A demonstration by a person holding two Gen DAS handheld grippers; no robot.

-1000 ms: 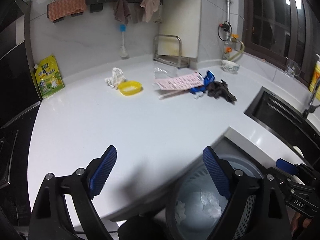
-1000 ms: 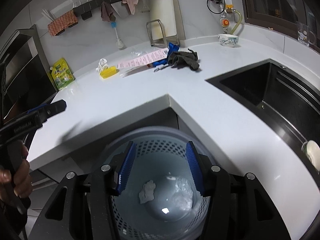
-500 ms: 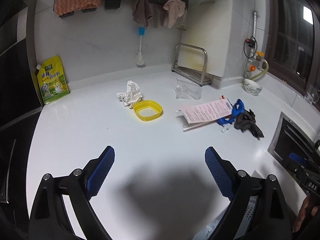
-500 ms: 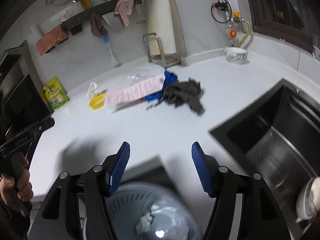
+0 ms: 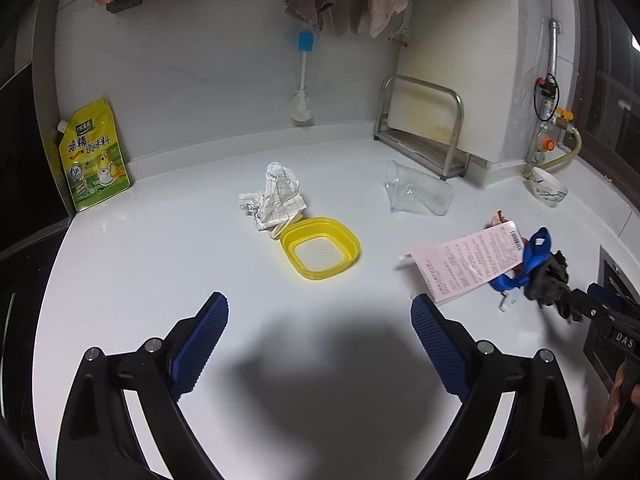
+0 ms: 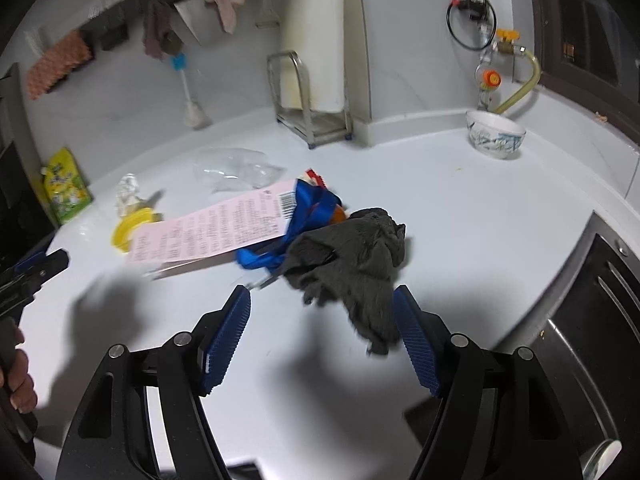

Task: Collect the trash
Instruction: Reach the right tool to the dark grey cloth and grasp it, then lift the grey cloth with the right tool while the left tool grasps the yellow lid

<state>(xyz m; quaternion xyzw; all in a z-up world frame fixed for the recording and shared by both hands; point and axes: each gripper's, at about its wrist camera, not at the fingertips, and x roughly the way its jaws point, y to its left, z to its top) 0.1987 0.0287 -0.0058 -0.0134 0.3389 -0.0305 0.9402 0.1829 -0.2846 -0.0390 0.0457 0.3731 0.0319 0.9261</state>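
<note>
On the white counter lie a crumpled checked paper, a yellow lid, a clear plastic cup on its side, a pink leaflet, a blue ribbon and a dark grey rag. My left gripper is open and empty, over the counter short of the yellow lid. My right gripper is open and empty; the grey rag lies between and just beyond its fingertips, beside the blue ribbon and pink leaflet.
A yellow seasoning pouch leans at the back left. A metal rack with a cutting board stands at the back wall. A small bowl sits at the back right. The dark sink lies to the right.
Both grippers have moved up from above the trash basket and forward over the counter. The basket has dropped out of view. The right gripper now reaches the grey rag.
</note>
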